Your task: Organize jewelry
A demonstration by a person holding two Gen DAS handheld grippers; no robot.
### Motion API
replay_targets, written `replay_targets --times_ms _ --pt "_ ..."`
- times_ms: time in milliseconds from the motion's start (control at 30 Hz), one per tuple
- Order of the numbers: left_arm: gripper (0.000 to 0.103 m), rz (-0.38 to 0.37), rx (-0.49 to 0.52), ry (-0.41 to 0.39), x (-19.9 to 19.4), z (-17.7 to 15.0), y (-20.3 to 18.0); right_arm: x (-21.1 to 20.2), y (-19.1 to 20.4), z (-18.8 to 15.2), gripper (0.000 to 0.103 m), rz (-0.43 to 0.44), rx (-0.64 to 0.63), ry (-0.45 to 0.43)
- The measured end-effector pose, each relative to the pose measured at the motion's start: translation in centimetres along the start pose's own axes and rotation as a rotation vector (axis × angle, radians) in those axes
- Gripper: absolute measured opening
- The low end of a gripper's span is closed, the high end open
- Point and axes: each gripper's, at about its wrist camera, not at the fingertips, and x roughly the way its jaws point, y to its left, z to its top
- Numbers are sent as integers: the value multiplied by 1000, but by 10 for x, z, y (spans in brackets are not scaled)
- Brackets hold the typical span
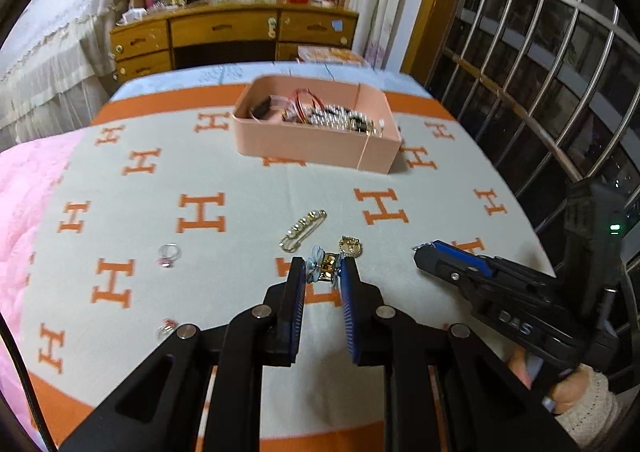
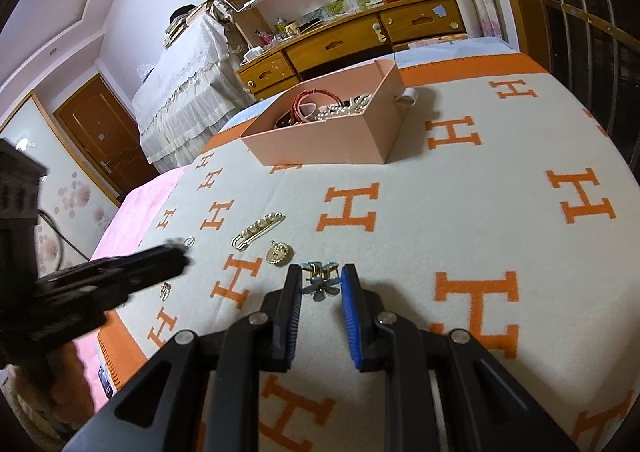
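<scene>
Hovering low over the H-patterned blanket (image 1: 224, 176), the left gripper (image 1: 322, 271) has its jaws parted, holding nothing. The right gripper (image 2: 320, 273) beside it is likewise released and empty. A blue flower clip (image 1: 323, 270) lies on the blanket just ahead of both tips; in each wrist view it shows between the fingers. Just beyond it sits a round gold pendant (image 1: 351, 248), then a pearl-set gold pin (image 1: 303, 230). 2 rings (image 1: 169, 254) (image 1: 166, 326) lie apart to the left. Farther back stands the pink box (image 1: 316, 144), holding pearls and a red bangle.
</scene>
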Motion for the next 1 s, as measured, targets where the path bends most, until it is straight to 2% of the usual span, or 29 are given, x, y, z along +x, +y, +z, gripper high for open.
replay_targets --times_ms 100,233,367,533,733,833,933,1000 --pt "15 12 3 -32 -21 -3 -1 -4 2 -1 20 -7 -11 -15" --pt "15 30 12 -75 -53 -11 -6 -7 12 -7 20 -60 -42 7" --pt "15 36 10 -111 -82 -10 -7 -20 28 -13 20 -36 -50 34" --pt "15 42 25 -131 -112 9 -10 -53 55 4 20 5 -72 8" --pt "15 65 83 -148 -137 59 -22 -97 87 61 20 61 -90 -43" --pt "15 90 106 -177 -147 93 -25 -116 98 105 20 101 -62 -65" --pt "15 117 119 -198 -148 131 -24 -122 108 145 20 115 -55 -80" --pt "15 122 105 -183 -137 158 -17 -119 112 174 20 102 -50 -86"
